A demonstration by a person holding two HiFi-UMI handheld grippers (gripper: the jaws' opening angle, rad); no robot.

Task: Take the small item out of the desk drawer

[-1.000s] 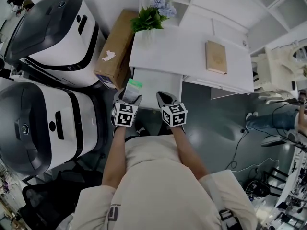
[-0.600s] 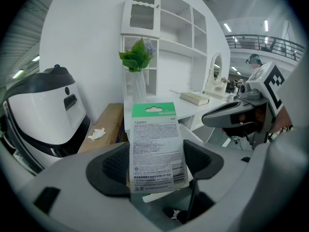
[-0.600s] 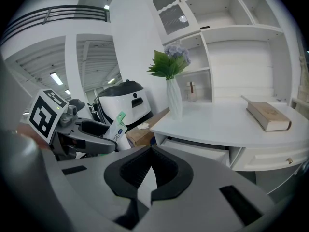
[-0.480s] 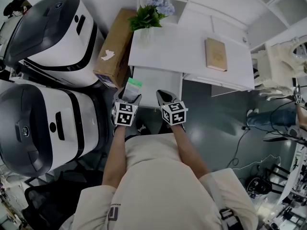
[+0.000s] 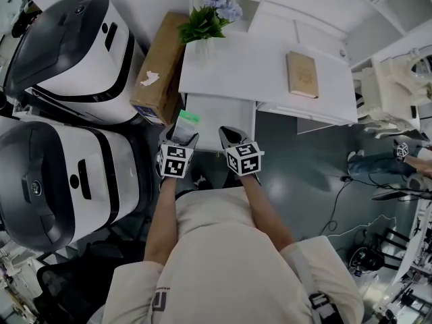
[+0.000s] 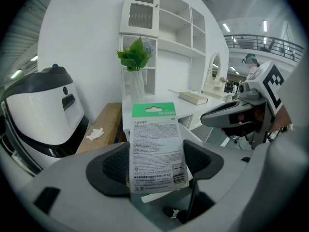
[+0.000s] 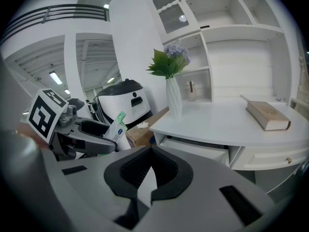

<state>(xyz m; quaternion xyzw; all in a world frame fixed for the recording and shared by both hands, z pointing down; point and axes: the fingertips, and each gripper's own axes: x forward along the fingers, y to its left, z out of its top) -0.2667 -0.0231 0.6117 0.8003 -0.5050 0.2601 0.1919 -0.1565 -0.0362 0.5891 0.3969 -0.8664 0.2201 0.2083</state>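
A small flat packet (image 6: 157, 146) with a green top and printed white back stands upright between the jaws of my left gripper (image 6: 156, 164), which is shut on it. In the head view the packet (image 5: 188, 119) sticks out of the left gripper (image 5: 182, 135) in front of the open white desk drawer (image 5: 221, 117). Beside it, my right gripper (image 5: 230, 136) hangs at the same height, shut with nothing in it (image 7: 150, 170). The right gripper view shows the packet (image 7: 117, 126) to its left and the drawer (image 7: 195, 147) pulled out under the desk top.
The white desk (image 5: 270, 63) carries a vase of flowers (image 5: 210, 22) and a tan book (image 5: 302, 75). A cardboard box (image 5: 158, 66) leans at its left. Two big white-and-black machines (image 5: 67, 46) (image 5: 61, 181) fill the left side. Cables lie on the floor at right.
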